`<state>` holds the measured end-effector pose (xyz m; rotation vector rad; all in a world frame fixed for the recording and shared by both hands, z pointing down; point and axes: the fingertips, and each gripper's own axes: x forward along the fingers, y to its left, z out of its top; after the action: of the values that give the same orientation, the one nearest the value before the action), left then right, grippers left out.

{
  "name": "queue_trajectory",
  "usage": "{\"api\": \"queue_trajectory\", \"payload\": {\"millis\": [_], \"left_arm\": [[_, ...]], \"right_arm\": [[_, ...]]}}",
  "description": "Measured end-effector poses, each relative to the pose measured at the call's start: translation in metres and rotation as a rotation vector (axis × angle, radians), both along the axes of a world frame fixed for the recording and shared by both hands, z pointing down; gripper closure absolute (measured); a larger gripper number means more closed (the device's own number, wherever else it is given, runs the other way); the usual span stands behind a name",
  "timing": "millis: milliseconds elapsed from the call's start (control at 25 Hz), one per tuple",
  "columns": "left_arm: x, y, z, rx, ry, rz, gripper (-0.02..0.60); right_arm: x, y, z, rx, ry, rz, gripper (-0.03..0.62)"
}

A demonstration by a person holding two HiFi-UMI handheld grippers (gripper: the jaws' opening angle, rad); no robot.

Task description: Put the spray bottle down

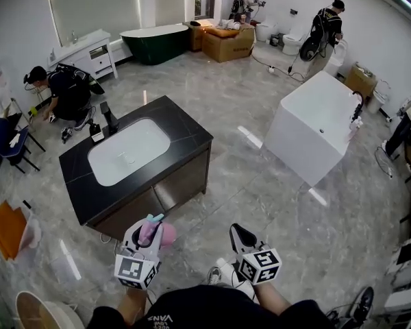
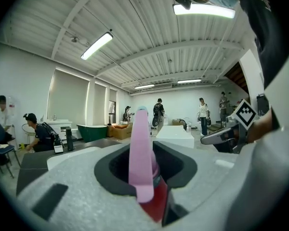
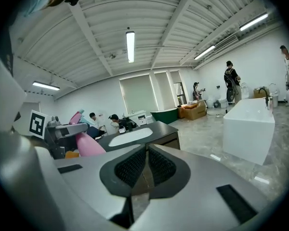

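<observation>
A pink spray bottle point(image 1: 159, 232) sits between the jaws of my left gripper point(image 1: 149, 230), low in the head view and well short of the counter. In the left gripper view the bottle's pink trigger and neck point(image 2: 140, 150) stand upright in the middle, and my left gripper point(image 2: 149, 170) is shut on the bottle's neck. My right gripper point(image 1: 237, 232) hangs beside it to the right. Its ribbed pads point(image 3: 132, 166) meet with nothing between them, so my right gripper point(image 3: 146, 166) is shut and empty. From the right gripper view the pink bottle point(image 3: 89, 146) shows at the left.
A dark vanity counter point(image 1: 185, 132) with a white inset basin stands ahead on the left, with a black faucet point(image 1: 109, 116) and a soap dispenser point(image 1: 96, 131) at its far end. A white bathtub point(image 1: 322, 125) stands to the right. Several people work around the room's edges.
</observation>
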<state>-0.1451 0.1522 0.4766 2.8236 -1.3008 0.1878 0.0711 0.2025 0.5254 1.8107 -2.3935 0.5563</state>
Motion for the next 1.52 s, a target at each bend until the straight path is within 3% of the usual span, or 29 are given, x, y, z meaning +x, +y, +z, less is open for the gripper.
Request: {"api": "queue_trajectory", "payload": {"millis": [240,360,720,1080,1520], "left_arm": [[0.039,-0.015,0.002,-0.004,0.015,-0.081,0.468],[0.051,-0.029,0.005,-0.011,-0.015,-0.087,0.468],[0.072,-0.105,0.012,-0.015,-0.002,-0.074,0.468],[0.064,-0.204,0.009,0.023,-0.012,-0.052,0.468],[0.028,-0.304,-0.001,0.027,-0.019,-0.027,0.468]], "right_arm": [[0.045,-0.027,0.005,-0.001,0.019,-0.074,0.592],[0.055,-0.044,0.006,-0.002,0.005,-0.087,0.594],[0.072,-0.110,0.015,-0.022,0.003,-0.078,0.594],[0.063,-0.201,0.011,-0.025,0.008,-0.054,0.594],[0.029,-0.292,0.004,-0.020,0.007,-0.019,0.594]]}}
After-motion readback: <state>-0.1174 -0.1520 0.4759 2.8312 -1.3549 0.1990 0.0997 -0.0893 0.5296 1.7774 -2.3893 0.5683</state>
